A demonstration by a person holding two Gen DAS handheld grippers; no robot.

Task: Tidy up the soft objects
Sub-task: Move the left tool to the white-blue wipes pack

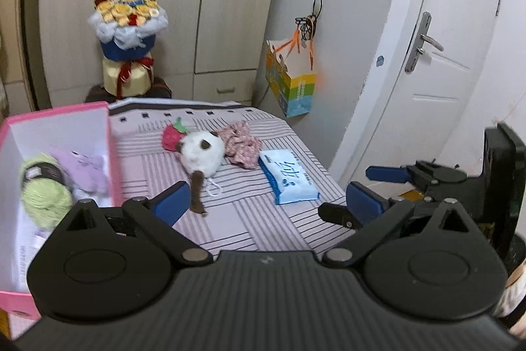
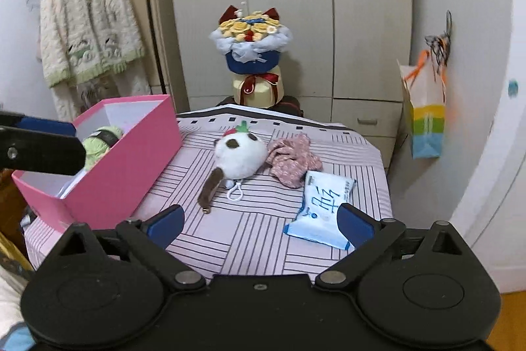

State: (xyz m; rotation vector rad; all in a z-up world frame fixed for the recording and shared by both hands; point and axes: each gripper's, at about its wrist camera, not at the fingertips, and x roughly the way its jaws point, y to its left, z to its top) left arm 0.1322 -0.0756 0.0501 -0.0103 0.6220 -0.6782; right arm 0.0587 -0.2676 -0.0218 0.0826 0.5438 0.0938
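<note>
A tall beige wardrobe (image 2: 289, 5) fills the far wall, with a white door (image 1: 443, 55) at the right and a cream cardigan (image 2: 88, 18) hanging at the left. In front of it a table under a pink striped cloth (image 2: 250, 239) carries everything. At the cloth's left edge stands the pink box (image 2: 131, 160), open, with a green yarn ball (image 1: 46, 189) and a lilac soft thing (image 1: 85, 170) inside. Beyond the table a wrapped bouquet (image 2: 251, 55) stands on a dark stool, and a colourful paper bag (image 2: 425, 117) hangs from a wall hook.

On the cloth lie a white-and-brown plush (image 2: 240, 157) with a strawberry plush (image 1: 172, 137) touching it behind, a pink floral scrunchie (image 2: 292, 163) just beside it, and a blue tissue pack (image 2: 322, 209) printed with large handwritten characters I cannot read.

The left gripper (image 1: 266, 203) and the right gripper (image 2: 259, 222) both hang above the cloth, jaws spread wide, nothing between them.
</note>
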